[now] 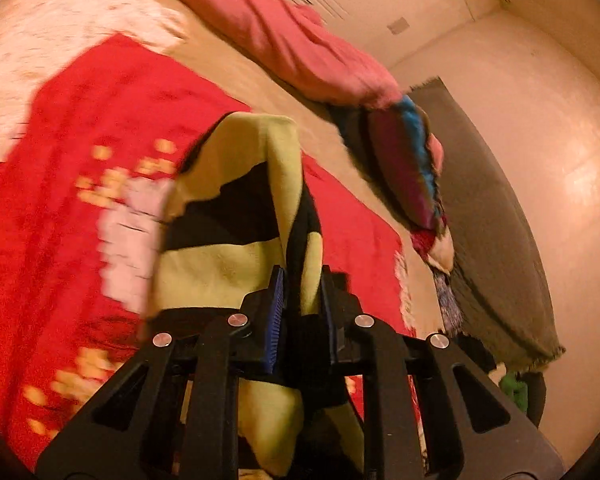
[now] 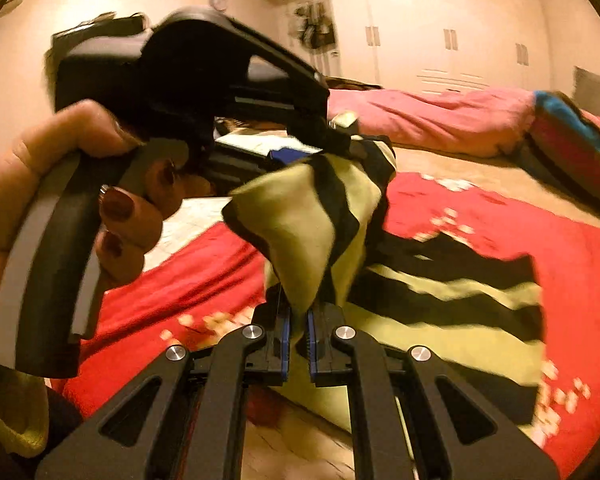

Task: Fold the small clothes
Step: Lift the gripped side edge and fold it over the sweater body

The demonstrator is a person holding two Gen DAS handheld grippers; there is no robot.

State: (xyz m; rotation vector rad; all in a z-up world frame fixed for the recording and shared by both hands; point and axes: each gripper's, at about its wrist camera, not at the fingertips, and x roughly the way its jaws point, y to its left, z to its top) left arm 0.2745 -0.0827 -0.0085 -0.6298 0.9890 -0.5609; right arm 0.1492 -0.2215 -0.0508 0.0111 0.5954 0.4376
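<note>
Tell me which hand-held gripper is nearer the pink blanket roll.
Left, as best I can judge. The left hand-held gripper, clamping the striped cloth, sits close before the pink blanket roll; the right hand-held gripper holds the cloth's nearer end.

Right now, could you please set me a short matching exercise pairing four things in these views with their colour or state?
Things:
1. striped garment
2. blanket
3. left gripper
4. pillow

Descriptions:
A. pink, lying at the back
B. red, spread flat underneath
C. yellow-green and black, lifted
D. black, fingers closed on cloth

Pairs: 1-C, 2-B, 3-D, 4-A
</note>
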